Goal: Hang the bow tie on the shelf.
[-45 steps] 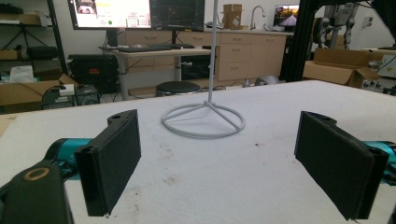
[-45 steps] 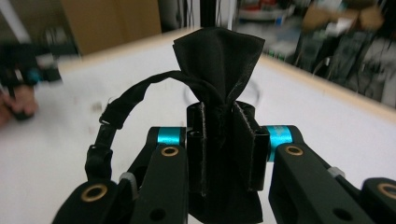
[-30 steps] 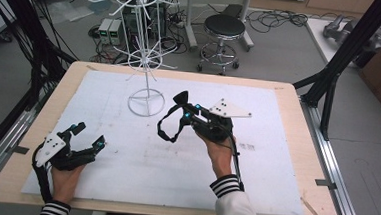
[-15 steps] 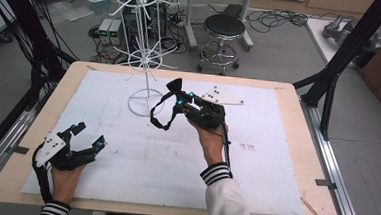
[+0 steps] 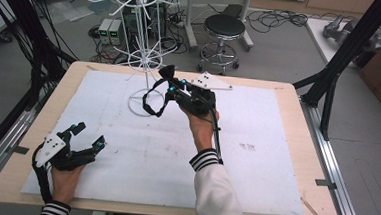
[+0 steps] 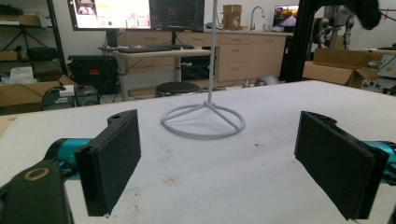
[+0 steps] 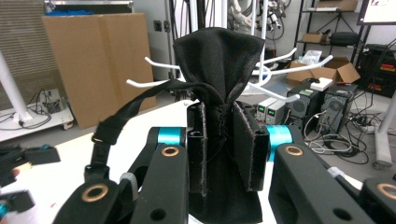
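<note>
High view: white-topped table [image 5: 254, 181], left gripper [image 5: 87, 136] released, right gripper [image 5: 172, 86] grasping black strap [image 5: 151, 96].

Two hand-held grippers, each black-bodied. The left gripper [image 5: 87, 135], at seven o'clock on the high view, carries a grey three-cornered plate and a black cable looping by the wrist; its flat black pads [image 6: 113, 159] meet teal collars. The right gripper [image 5: 166, 75], near twelve o'clock, bears the same grey plate, teal-ringed arms with brass-coloured screws [image 7: 170, 151], and a black cable along the forearm. The person wears a white sleeve [image 5: 219, 193] with black-and-white striped cuffs.
</note>
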Motion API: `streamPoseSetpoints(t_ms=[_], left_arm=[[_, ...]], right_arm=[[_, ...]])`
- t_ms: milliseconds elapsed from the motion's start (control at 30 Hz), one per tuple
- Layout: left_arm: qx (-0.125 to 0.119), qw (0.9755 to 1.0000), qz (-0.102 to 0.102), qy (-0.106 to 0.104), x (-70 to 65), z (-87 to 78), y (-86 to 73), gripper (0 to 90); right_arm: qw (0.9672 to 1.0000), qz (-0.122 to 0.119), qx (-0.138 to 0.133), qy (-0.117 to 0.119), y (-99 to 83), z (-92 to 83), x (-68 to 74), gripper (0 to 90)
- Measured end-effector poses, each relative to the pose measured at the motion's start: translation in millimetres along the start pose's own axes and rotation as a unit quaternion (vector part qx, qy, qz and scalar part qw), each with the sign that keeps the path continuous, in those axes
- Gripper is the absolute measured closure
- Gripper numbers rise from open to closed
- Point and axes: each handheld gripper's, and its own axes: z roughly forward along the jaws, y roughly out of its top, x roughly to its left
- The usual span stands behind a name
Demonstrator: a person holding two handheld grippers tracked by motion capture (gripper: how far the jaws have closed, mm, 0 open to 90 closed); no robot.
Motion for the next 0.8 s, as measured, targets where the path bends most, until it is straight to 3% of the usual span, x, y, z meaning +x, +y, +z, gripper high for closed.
streamPoseSetpoints(t_ms=[800], left_arm=[[-0.002,1.0000,-0.002,0.000,0.3,0.2,-0.1,14.9]], right_arm=[[0.9996,0.024,0.009,-0.012,-9.5,38.0,-10.1,75.8]])
